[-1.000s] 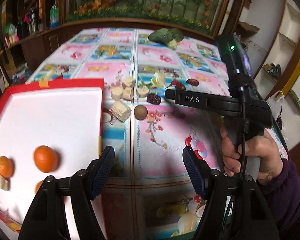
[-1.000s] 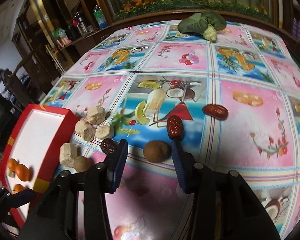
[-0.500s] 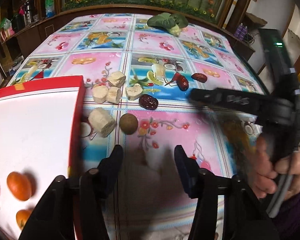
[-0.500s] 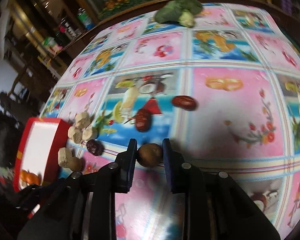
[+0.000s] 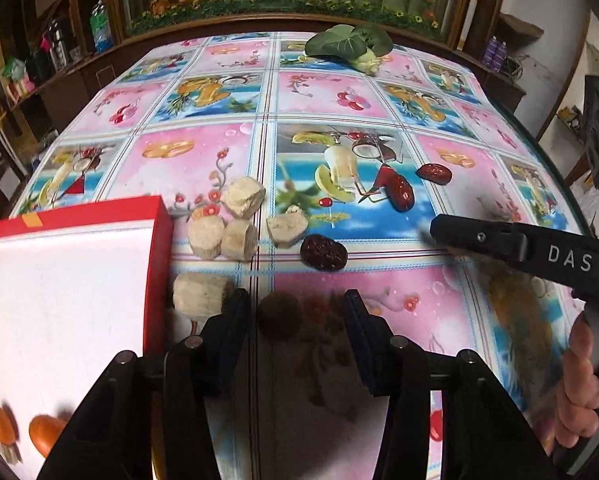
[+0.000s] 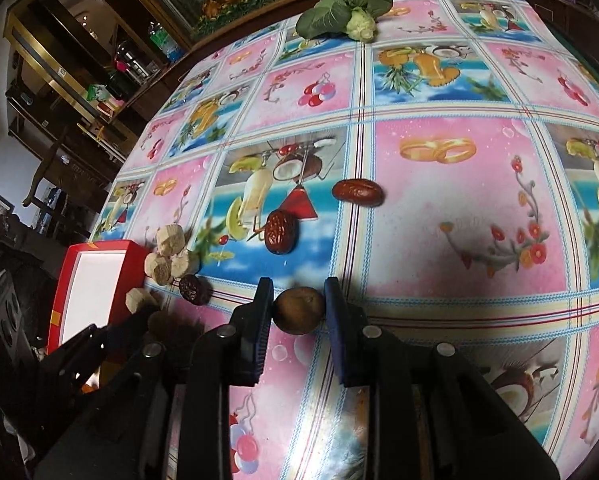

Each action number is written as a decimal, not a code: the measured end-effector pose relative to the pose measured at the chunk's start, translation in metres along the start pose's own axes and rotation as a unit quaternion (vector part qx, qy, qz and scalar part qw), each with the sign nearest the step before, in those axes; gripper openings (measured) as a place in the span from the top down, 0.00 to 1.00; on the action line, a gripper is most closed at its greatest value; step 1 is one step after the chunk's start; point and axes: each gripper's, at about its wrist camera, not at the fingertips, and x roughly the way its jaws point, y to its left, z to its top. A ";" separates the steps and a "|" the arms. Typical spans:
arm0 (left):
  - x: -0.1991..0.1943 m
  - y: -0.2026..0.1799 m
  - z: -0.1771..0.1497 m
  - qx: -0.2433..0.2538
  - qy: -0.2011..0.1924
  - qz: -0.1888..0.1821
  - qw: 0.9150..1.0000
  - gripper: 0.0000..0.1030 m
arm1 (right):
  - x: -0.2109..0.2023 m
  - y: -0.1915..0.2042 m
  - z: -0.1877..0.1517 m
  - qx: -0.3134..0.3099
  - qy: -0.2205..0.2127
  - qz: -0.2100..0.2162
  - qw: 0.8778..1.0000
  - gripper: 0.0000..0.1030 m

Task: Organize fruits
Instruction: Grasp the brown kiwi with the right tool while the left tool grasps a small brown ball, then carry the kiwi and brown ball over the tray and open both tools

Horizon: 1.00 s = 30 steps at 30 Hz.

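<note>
Now, right gripper: jaws narrow, closed on a brown round fruit, both pads touching it; the fruit sits low over the tablecloth.
Left gripper: jaws wide, holding nothing; a second brown fruit lies between the fingers, blurred, touching neither as far as I can tell.
Tray: red rim, white floor, at the tabletop's near left edge; two oranges sit in its near corner, the rest of the floor open.
Pale chunks: a cluster just beside the tray's right rim; one chunk lies against the left finger's outer side and close to the rim, so that side is tight.
Dates: a dark one just beyond the left gripper's tips; two red ones farther in, near the tabletop's middle.
Greens: at the far edge, well apart from everything else.
Open room: bare cloth right of the right gripper out to the tabletop's right edge, and a wide bare band between the dates and the greens.
Hand: grips the right gripper's handle at the tabletop's near right edge.
</note>
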 end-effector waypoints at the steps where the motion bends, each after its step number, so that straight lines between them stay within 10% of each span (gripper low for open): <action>1: 0.000 -0.001 0.000 0.005 -0.004 0.006 1.000 0.59 | 0.001 0.000 0.000 -0.001 0.002 -0.002 1.000 0.73; 9: -0.002 -0.010 -0.004 0.029 -0.019 0.007 0.999 0.80 | 0.001 0.001 0.000 -0.004 0.000 -0.003 1.000 0.73; 22: -0.039 -0.021 -0.018 0.016 -0.057 -0.018 0.998 0.80 | -0.017 0.015 0.000 -0.023 -0.045 0.047 0.998 0.73; 30: -0.076 -0.019 -0.029 0.026 -0.114 0.027 0.993 0.80 | -0.030 0.040 -0.011 -0.076 -0.092 0.072 0.990 0.73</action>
